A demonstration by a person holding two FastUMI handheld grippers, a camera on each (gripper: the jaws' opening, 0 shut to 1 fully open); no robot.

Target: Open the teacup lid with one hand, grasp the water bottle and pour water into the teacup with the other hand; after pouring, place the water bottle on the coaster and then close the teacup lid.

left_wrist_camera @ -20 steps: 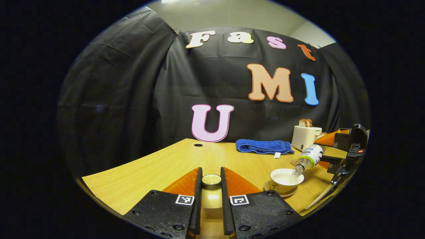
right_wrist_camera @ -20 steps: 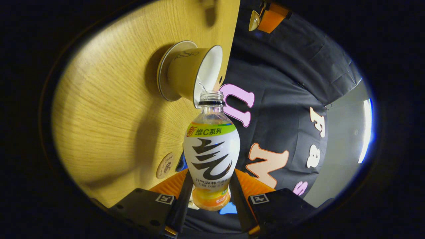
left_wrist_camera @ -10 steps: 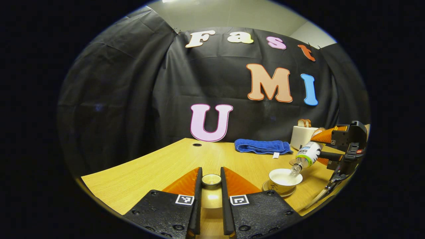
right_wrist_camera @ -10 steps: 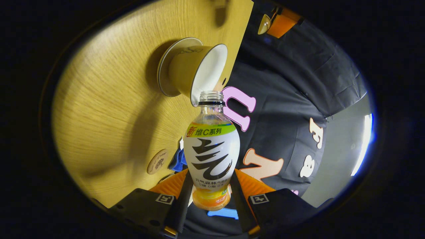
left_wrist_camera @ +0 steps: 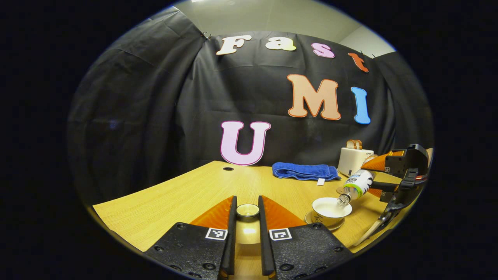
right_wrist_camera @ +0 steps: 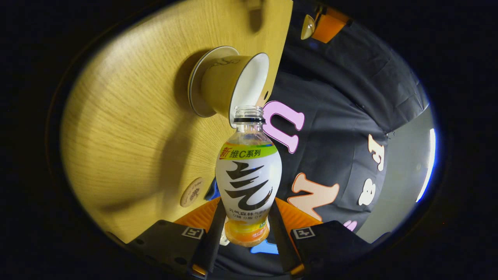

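Your right gripper [right_wrist_camera: 245, 229] is clamped on the bottle [right_wrist_camera: 248, 181], one finger pressing each side of its lower body, and the whole tool is rolled over so that in the right gripper view the table [right_wrist_camera: 128, 128] stands on edge. The bottle is uncapped, and its open mouth sits at the rim of the cup [right_wrist_camera: 233, 87]. In the left gripper view you can see that same bottle [left_wrist_camera: 358, 182] tilted mouth-down over the cup [left_wrist_camera: 331, 208], with your right gripper [left_wrist_camera: 379, 181] behind it at the right edge of the scene. The cup stands uncovered on its saucer [left_wrist_camera: 311, 218], with its white inside showing. The coaster [right_wrist_camera: 192, 192] lies flat on the table near the bottle's base in the right gripper view, with nothing on it. Your left gripper [left_wrist_camera: 246, 233] has its fingers drawn close on the lid [left_wrist_camera: 248, 210], which is pinched between them and held above the table, left of the cup and well apart from it. At the far side of the table lie a blue towel [left_wrist_camera: 303, 172] and, to its right, a white toaster [left_wrist_camera: 354, 161].
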